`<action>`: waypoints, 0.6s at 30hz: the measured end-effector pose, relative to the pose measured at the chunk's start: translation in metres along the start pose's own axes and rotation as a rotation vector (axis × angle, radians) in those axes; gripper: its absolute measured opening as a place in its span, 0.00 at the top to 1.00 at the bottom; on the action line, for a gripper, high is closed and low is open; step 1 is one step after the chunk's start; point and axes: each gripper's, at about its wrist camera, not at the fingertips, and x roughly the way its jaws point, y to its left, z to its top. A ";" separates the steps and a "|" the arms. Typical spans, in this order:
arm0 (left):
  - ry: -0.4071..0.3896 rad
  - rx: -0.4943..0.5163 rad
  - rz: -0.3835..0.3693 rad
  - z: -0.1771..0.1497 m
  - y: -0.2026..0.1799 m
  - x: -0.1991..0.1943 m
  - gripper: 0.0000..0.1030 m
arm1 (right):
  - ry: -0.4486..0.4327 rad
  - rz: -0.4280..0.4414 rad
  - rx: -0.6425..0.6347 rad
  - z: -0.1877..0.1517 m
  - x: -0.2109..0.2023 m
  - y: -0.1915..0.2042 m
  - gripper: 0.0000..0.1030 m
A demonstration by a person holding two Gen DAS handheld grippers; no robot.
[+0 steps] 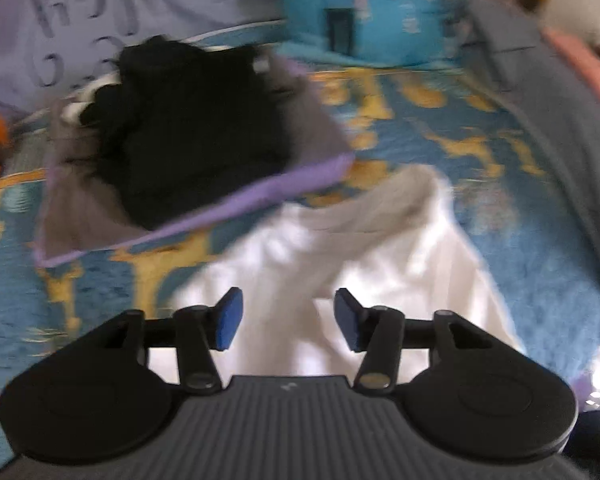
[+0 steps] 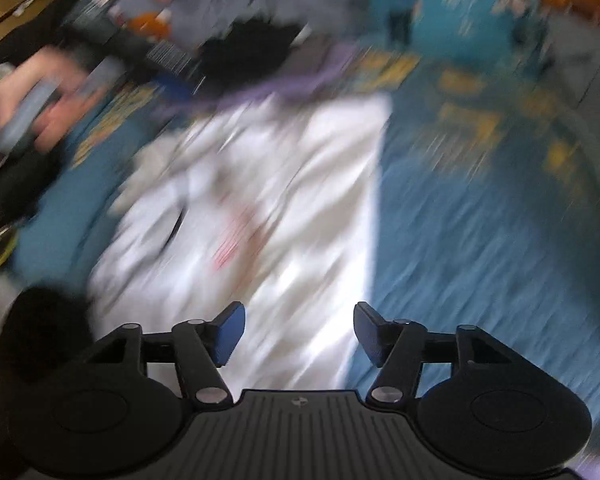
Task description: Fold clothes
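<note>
Under everything lies your blue bedspread (image 1: 480, 184) with its yellow pattern, filling most of both wrist views; in the right wrist view it is smeared by motion blur. On it lies the white garment (image 1: 340, 264), the piece you are working on, spread out rumpled directly ahead of both grippers; from the right wrist view its straight right edge runs up the middle of the frame, with a faint reddish mark near its centre, too blurred to read. Beyond it and to the left sits a stack of folded clothes (image 1: 188, 136): a black piece on top, a grey one beneath, a purple one at the bottom, its near corner touching or just beside the white garment's far edge. Against the far side stands a blue cushion (image 1: 364, 12) printed with cartoon figures, and beside it a lilac cushion (image 1: 100, 4) with dark lettering. Your left gripper (image 1: 288, 320) hovers over the white garment with its blue pads spread apart and nothing between them. Your right gripper (image 2: 299, 334) is likewise released, jaws wide, over the garment's right edge, holding nothing.
</note>
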 end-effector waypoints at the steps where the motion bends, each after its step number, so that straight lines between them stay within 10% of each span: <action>1: -0.004 0.016 -0.024 -0.003 -0.010 -0.001 0.35 | -0.032 -0.033 -0.023 0.013 0.005 -0.005 0.42; 7: 0.026 0.112 -0.197 -0.046 -0.087 0.016 0.18 | 0.043 0.000 0.031 0.107 0.076 -0.059 0.44; 18: 0.095 0.078 -0.191 -0.088 -0.109 0.067 0.15 | 0.312 0.069 0.473 0.203 0.195 -0.113 0.51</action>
